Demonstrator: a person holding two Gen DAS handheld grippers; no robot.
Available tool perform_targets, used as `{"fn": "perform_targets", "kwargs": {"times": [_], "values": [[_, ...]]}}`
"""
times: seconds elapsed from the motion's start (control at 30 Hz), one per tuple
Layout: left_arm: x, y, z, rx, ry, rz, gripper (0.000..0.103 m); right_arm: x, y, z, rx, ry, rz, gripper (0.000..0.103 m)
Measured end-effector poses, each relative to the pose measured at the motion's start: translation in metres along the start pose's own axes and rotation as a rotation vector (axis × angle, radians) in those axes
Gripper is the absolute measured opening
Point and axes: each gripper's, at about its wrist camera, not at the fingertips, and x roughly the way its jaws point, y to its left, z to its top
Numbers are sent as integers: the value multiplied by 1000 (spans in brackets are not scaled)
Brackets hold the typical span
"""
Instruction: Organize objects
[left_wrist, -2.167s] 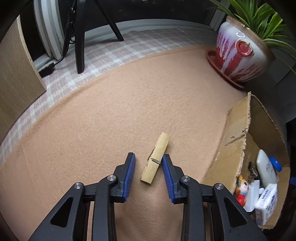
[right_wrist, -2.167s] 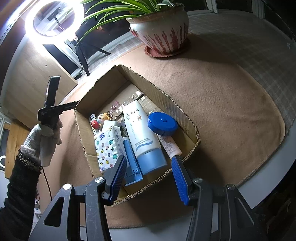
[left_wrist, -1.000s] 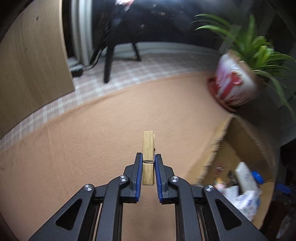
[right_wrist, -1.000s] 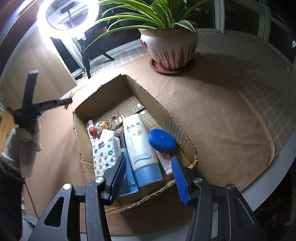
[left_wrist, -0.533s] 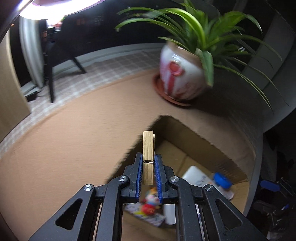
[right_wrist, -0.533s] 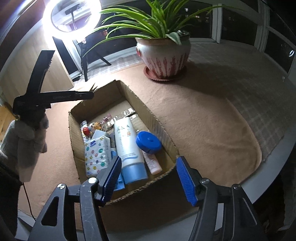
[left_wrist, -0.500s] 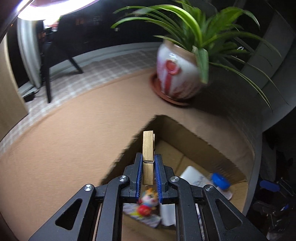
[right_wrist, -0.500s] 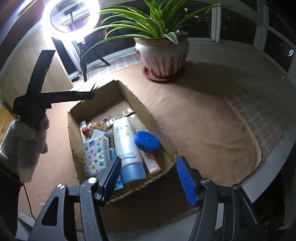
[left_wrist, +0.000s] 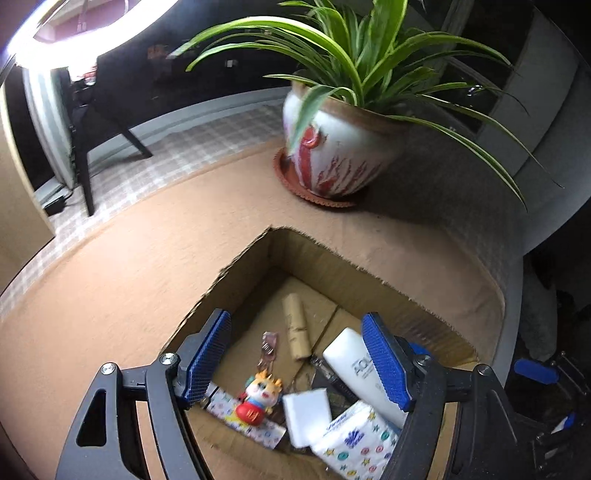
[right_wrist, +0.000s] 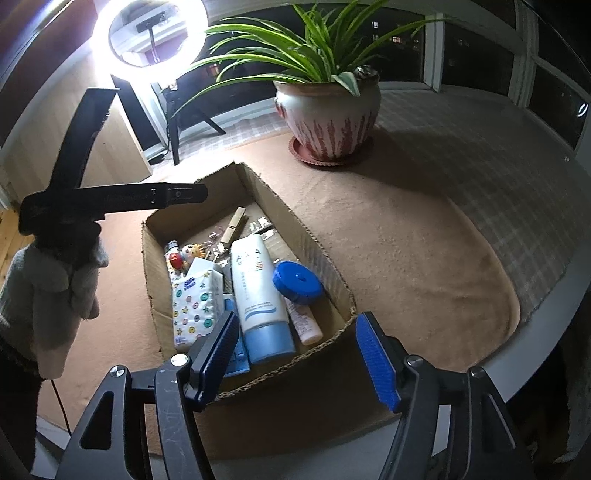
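The left claw (left_wrist: 295, 356) hangs over the box (left_wrist: 334, 264), its blue ribbed pads spreading apart with nothing pressed between them. The peg (left_wrist: 295, 326), a slim pale wooden clip, lies flat on the corrugated floor at the box's far end, blurred in the left view, so whether it has quite settled is hard to say. From the right view the peg (right_wrist: 233, 230) sits just beyond the tube (right_wrist: 258, 291), beside some small shiny clips. The tube is white plastic with a wide blue cap, lying lengthwise. A round blue lid (right_wrist: 298, 282) leans against it on one side; a soft tissue pack (right_wrist: 197, 301) printed with coloured buttons and stars lies on the other. A small glossy doll (left_wrist: 258, 398) with a red base rests near the box's left wall, next to a white square block (left_wrist: 308, 408).

The right claw (right_wrist: 297, 356) hovers above the box's near torn edge, jaws opening, empty. The box is rough brown cardboard with ragged rims, standing on a tan felt-like cloth (right_wrist: 406, 236) spread on the round counter. A glazed white-and-red pot (right_wrist: 327, 114) with long green leaves stands on a saucer beyond the box. A gloved hand (right_wrist: 62, 273) holds the left claw's black handle.
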Motion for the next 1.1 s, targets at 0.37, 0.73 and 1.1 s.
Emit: {"fn": "perform_targets", "kwargs": {"times": [0.37, 0.73, 1.1], "values": [[-68, 28, -50, -68, -51, 97, 79, 0, 42, 1, -57, -6, 36, 63], [-147, 77, -121, -167, -114, 184, 82, 0, 115, -1, -151, -10, 89, 63], [-203, 126, -189, -276, -135, 256, 82, 4, 183, -7, -232, -13, 134, 63]]}}
